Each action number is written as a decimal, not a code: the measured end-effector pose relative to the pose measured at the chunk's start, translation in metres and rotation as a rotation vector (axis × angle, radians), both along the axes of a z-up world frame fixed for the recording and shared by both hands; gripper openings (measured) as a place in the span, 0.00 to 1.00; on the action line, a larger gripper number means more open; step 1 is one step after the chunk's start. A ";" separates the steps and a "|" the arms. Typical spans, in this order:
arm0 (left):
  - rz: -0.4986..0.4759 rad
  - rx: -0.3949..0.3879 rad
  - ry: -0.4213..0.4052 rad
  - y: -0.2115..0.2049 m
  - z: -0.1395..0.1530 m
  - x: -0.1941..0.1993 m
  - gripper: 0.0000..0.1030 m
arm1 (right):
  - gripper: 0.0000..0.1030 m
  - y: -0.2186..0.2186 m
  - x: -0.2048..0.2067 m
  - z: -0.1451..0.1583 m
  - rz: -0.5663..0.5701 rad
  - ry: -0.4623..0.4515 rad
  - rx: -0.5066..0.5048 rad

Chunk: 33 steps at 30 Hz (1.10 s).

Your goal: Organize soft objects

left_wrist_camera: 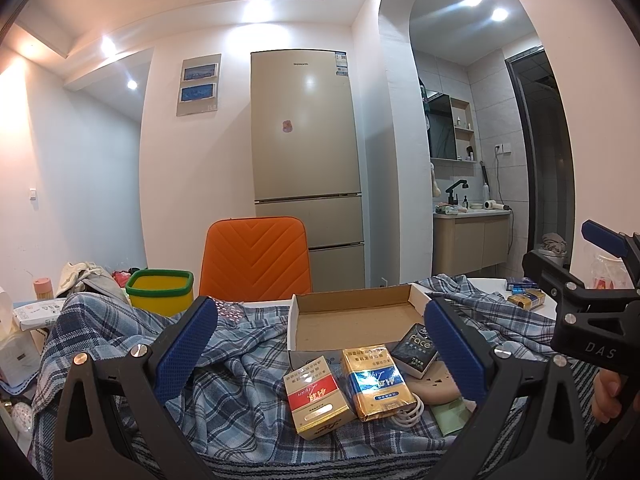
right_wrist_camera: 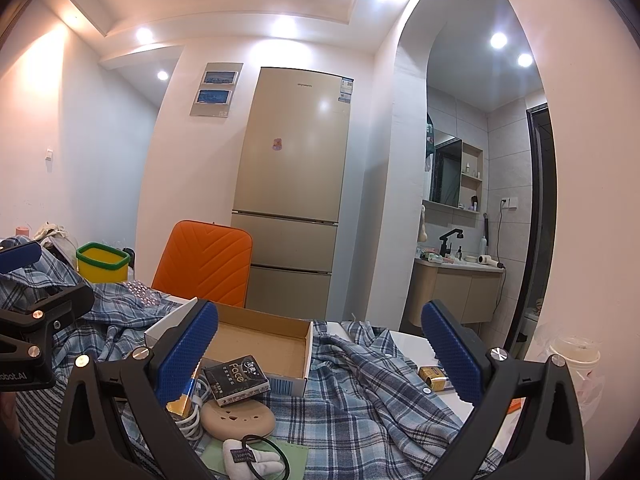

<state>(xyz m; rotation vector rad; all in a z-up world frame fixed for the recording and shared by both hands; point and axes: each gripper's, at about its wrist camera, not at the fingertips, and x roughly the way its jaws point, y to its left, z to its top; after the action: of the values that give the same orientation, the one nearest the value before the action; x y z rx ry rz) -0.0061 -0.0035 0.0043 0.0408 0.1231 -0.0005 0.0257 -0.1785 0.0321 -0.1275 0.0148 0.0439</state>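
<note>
A blue plaid shirt (left_wrist_camera: 248, 364) lies crumpled across the table. On it sit a red-and-gold packet (left_wrist_camera: 316, 404), a gold-and-blue packet (left_wrist_camera: 376, 380) and a black "Face" tissue pack (left_wrist_camera: 414, 346). An open cardboard box (left_wrist_camera: 352, 320) stands behind them, nothing visible inside it. My left gripper (left_wrist_camera: 320, 348) hovers open above the packets, holding nothing. My right gripper (right_wrist_camera: 320, 354) is open too, over the shirt (right_wrist_camera: 360, 392) beside the box (right_wrist_camera: 260, 340) and the tissue pack (right_wrist_camera: 236, 378). A small white soft item (right_wrist_camera: 256, 458) with a black hair tie lies near the front edge.
A beige round power strip (right_wrist_camera: 238, 420) with a white cable lies by the tissue pack. A yellow bin (left_wrist_camera: 160, 290) and an orange chair (left_wrist_camera: 256, 256) stand behind the table. A gold packet (right_wrist_camera: 434, 376) and a plastic cup (right_wrist_camera: 572, 354) are at the right; boxes clutter the left edge.
</note>
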 end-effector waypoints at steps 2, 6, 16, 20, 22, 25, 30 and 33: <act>0.000 0.000 0.000 0.000 0.000 0.000 1.00 | 1.00 0.000 0.000 0.000 0.000 0.001 0.000; 0.000 0.001 0.000 -0.001 0.000 0.000 1.00 | 1.00 0.000 0.000 0.000 0.000 0.000 0.000; -0.009 0.010 -0.007 -0.001 0.000 -0.002 1.00 | 1.00 0.001 -0.001 0.000 -0.003 0.001 -0.001; -0.001 -0.003 -0.016 0.000 -0.001 -0.004 1.00 | 1.00 0.000 0.001 0.000 -0.003 0.004 0.002; 0.005 -0.007 -0.020 0.000 -0.001 -0.005 1.00 | 1.00 0.000 0.002 0.000 -0.001 0.003 0.002; 0.005 -0.010 -0.017 0.001 -0.001 -0.004 1.00 | 1.00 0.002 0.003 -0.002 0.004 0.005 -0.001; -0.003 -0.008 -0.024 -0.001 -0.001 -0.003 1.00 | 1.00 0.000 0.001 0.000 0.002 0.006 -0.002; 0.009 0.022 -0.038 -0.005 -0.001 -0.005 1.00 | 1.00 0.001 0.001 -0.001 -0.022 0.010 -0.005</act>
<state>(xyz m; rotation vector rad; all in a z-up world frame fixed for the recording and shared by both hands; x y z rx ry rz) -0.0114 -0.0087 0.0035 0.0621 0.0855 0.0111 0.0263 -0.1779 0.0314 -0.1324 0.0258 0.0225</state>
